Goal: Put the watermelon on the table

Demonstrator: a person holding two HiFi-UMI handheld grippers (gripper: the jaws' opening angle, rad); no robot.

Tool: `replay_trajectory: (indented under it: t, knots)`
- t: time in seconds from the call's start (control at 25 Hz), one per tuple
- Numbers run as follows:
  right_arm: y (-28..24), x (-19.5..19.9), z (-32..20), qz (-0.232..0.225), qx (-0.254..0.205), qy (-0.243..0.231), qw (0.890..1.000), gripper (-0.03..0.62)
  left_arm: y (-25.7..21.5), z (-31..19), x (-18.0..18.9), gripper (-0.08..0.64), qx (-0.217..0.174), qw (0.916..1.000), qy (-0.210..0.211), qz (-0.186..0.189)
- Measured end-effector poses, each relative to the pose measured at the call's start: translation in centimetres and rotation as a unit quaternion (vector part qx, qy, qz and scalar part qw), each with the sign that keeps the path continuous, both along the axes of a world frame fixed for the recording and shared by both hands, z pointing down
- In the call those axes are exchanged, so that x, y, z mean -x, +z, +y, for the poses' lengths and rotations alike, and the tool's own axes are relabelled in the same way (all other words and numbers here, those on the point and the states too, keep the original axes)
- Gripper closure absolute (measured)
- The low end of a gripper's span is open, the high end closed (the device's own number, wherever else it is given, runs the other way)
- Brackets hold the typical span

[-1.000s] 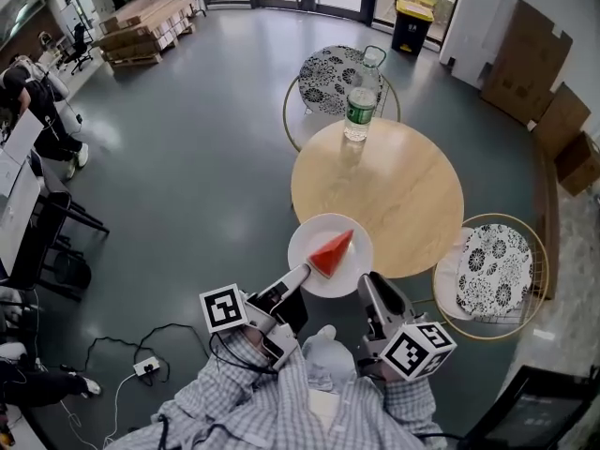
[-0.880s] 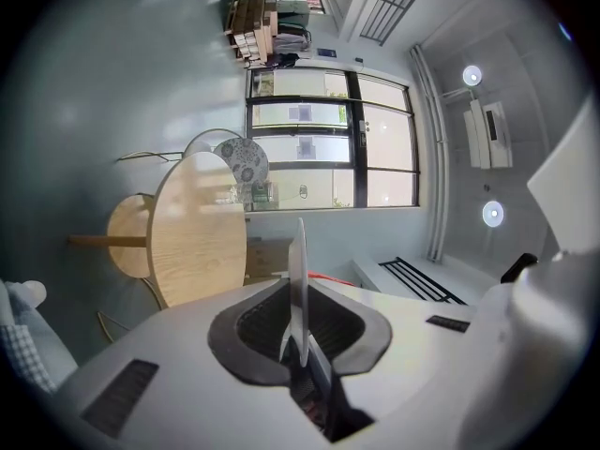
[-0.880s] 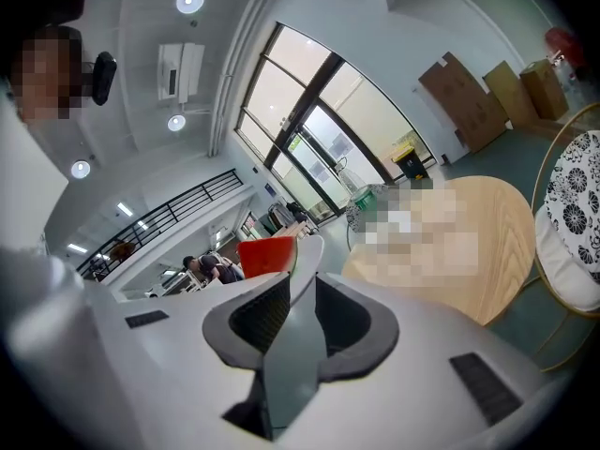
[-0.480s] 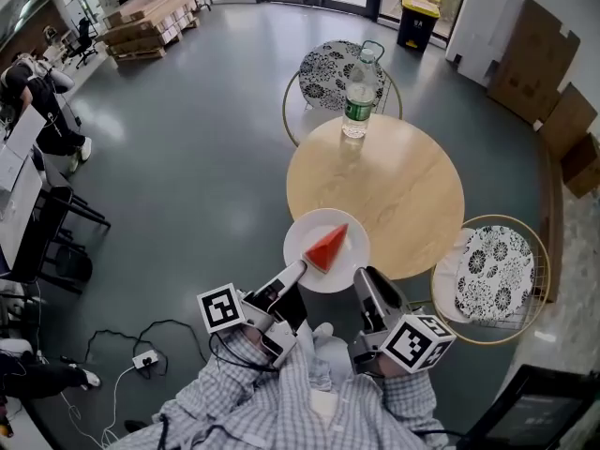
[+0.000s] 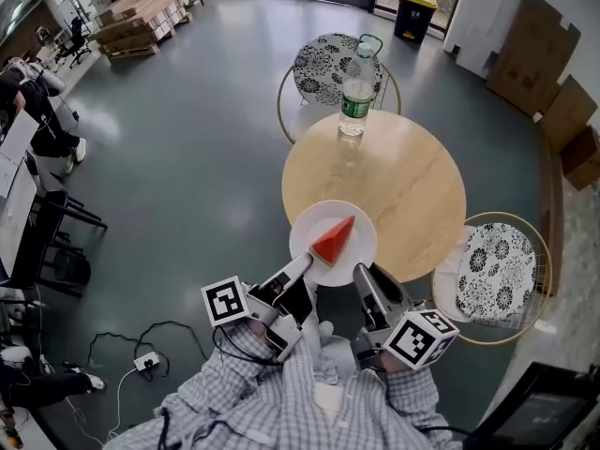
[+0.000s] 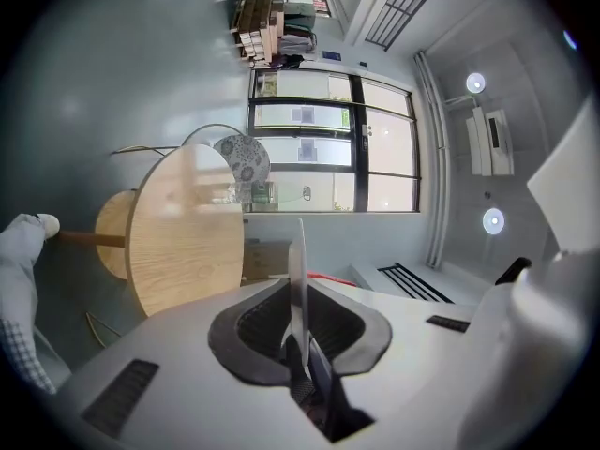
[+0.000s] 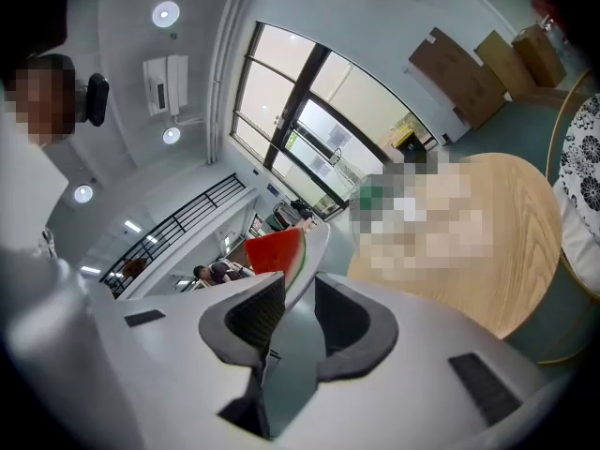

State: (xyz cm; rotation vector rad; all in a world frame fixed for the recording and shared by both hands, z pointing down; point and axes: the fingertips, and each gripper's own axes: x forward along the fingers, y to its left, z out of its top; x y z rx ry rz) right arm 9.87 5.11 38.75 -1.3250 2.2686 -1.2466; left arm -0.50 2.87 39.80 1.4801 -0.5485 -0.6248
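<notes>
The triangular red watermelon wedge [image 5: 333, 241] is lying on a round glossy white plate [image 5: 362, 232], which is overlapping the near edge of the round pale wooden table [image 5: 403, 186]. The left gripper [image 5: 302, 266] is pinching the plate's thin rim edge-on. The right gripper [image 5: 360, 276] is spreading its jaws, with the smooth rim sitting loosely between them.

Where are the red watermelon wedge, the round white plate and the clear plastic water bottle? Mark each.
red watermelon wedge [image 5: 333, 242]: head view, red flesh.
round white plate [image 5: 302, 235]: head view, bare left rim.
clear plastic water bottle [image 5: 352, 111]: head view, green label.
</notes>
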Motion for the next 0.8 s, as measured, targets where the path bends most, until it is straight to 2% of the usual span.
replay_trajectory:
  t: [0.28, 0.56, 0.8]
  knots:
    - [1.3, -0.9, -4.5, 0.001, 0.012, 0.001, 1.000, 0.486, 1.0, -4.8, -1.1, 0.518, 0.002, 0.9998, 0.013, -0.013]
    - [2.5, -0.5, -8.5, 0.010, 0.020, -0.011, 1.000, 0.486, 2.1, -8.8, -0.7, 0.520, 0.010, 0.9996, 0.014, -0.021]
    - [4.2, 0.1, -11.9, 0.016, 0.045, -0.020, 0.999, 0.488, 3.8, -12.2, -0.2, 0.520, 0.020, 0.9993, 0.014, -0.028]
